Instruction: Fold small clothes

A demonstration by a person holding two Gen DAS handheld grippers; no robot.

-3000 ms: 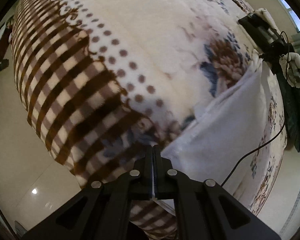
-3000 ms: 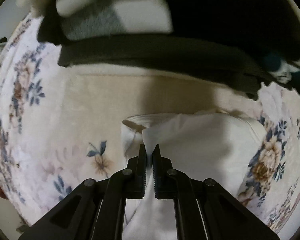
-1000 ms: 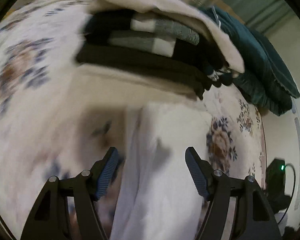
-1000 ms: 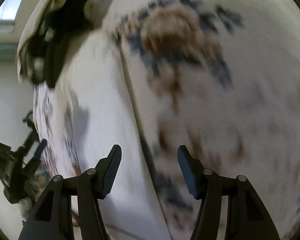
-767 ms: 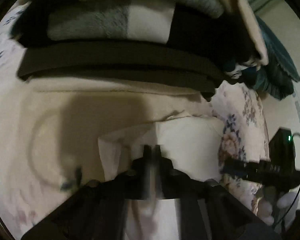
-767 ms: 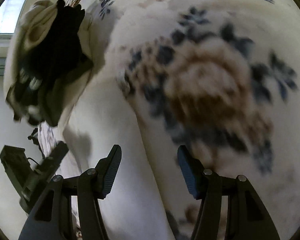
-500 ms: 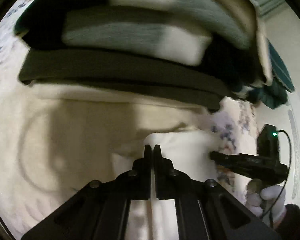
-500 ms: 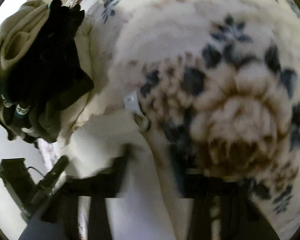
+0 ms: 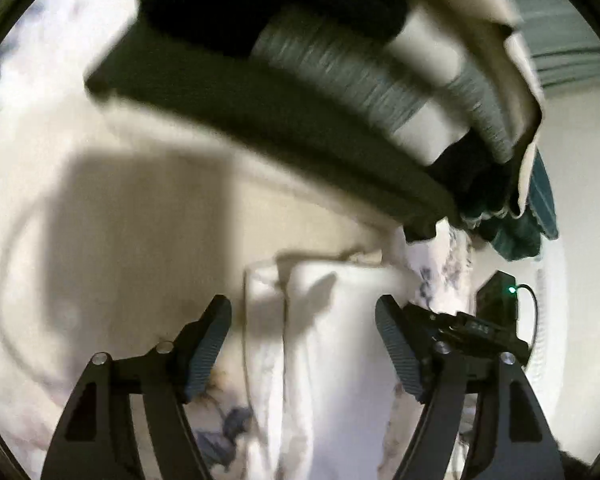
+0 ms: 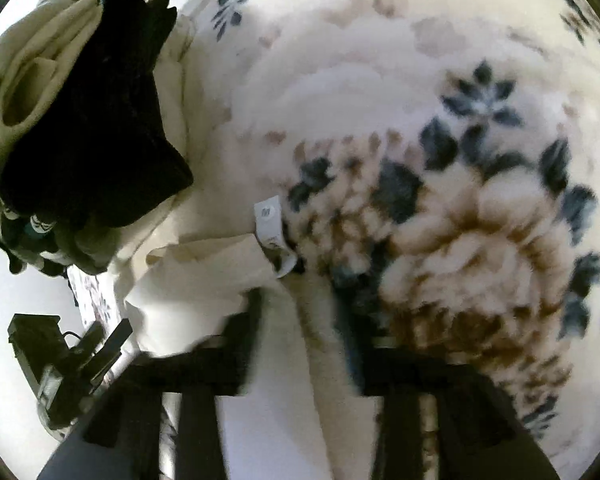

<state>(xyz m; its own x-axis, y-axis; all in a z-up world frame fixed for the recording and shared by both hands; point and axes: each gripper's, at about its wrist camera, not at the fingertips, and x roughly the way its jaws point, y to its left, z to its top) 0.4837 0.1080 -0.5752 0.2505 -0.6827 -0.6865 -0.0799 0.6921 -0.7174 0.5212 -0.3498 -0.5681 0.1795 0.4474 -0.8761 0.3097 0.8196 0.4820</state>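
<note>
Opening over a floral fleece blanket (image 10: 420, 80), the left gripper (image 9: 304, 340) and right gripper (image 10: 300, 320) straddle, unpinched, the soft, limp white cotton garment (image 9: 332, 360) near a far clothes stack (image 9: 300, 80); its folded edge seems likeliest to grip.

The right gripper (image 10: 300, 332), blurred, has its jaws opening over a white garment (image 10: 204, 280) lying on a floral blanket (image 10: 440, 160); its pads seem clear of the cloth. A small white label (image 10: 269, 220) shows at the garment's far edge. Far left sits a pile of dark and cream clothes (image 10: 92, 132), and the other gripper (image 10: 100, 344) shows near left.
</note>
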